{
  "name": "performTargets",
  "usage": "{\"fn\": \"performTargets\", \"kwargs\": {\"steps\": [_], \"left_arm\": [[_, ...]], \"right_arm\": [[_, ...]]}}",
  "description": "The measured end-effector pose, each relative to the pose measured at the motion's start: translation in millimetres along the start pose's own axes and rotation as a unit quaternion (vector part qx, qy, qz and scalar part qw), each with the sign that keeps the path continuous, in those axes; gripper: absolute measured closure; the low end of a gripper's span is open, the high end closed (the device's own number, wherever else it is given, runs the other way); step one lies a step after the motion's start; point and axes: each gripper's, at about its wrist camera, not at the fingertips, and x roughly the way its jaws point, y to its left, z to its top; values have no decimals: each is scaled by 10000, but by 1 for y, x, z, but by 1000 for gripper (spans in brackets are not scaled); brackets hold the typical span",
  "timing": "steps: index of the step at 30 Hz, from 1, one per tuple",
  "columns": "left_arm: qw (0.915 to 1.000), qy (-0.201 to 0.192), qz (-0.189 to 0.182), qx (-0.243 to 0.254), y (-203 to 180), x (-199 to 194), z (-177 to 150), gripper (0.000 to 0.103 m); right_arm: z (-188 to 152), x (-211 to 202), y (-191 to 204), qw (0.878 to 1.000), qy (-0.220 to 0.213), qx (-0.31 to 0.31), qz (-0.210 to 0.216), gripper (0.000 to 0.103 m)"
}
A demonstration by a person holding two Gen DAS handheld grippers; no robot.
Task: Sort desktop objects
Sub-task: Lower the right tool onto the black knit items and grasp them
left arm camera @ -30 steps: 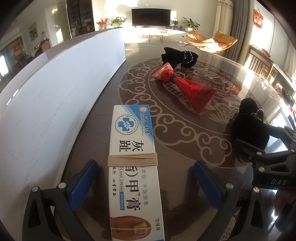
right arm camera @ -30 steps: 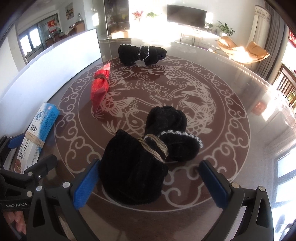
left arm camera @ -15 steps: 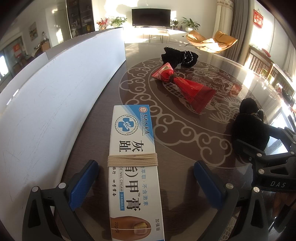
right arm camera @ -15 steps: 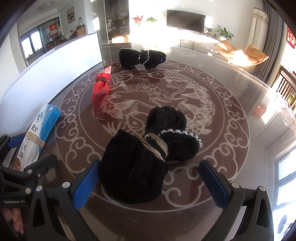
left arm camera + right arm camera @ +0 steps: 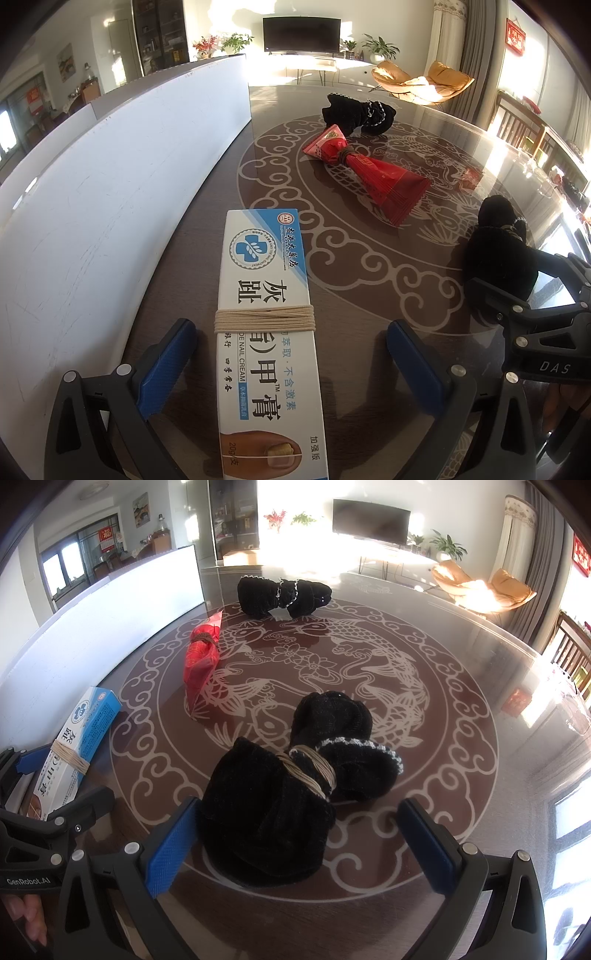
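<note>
A white-and-blue nail cream box [image 5: 264, 325] bound with beige string lies on the table between the fingers of my open left gripper [image 5: 291, 365]; neither pad touches it. The same box [image 5: 79, 746] shows at the left of the right wrist view. A black sock bundle [image 5: 295, 794] tied with string sits between the pads of my open right gripper [image 5: 295, 843], and the left pad [image 5: 173, 845] is close against it. That bundle [image 5: 498, 251] appears at the right in the left wrist view. A red packet [image 5: 365, 173] [image 5: 201, 657] tied with string lies mid-table. A second black sock bundle [image 5: 358, 112] [image 5: 282, 596] rests farther back.
A long white board [image 5: 110, 206] [image 5: 110, 602] stands upright along the table's left side. The glass-topped table [image 5: 424, 701] has a round fish pattern. Wooden chairs [image 5: 517, 125] stand past its right edge. A hand [image 5: 26, 919] holds the left gripper.
</note>
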Motion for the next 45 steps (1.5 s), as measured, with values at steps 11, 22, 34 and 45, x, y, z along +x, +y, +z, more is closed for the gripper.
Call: {"fn": "performTargets", "kwargs": {"steps": [11, 22, 34, 45], "left_arm": [[10000, 0, 0, 0, 0, 0, 0, 0], [10000, 0, 1, 0, 0, 0, 0, 0], [10000, 0, 0, 1, 0, 0, 0, 0], [9994, -274, -153, 172, -5, -11, -3, 49]], "right_arm": [[0, 0, 0, 10000, 0, 0, 0, 0], [0, 0, 0, 10000, -1, 0, -1, 0], [0, 0, 0, 10000, -2, -1, 0, 0], [0, -3, -2, 9998, -124, -110, 101, 27]]}}
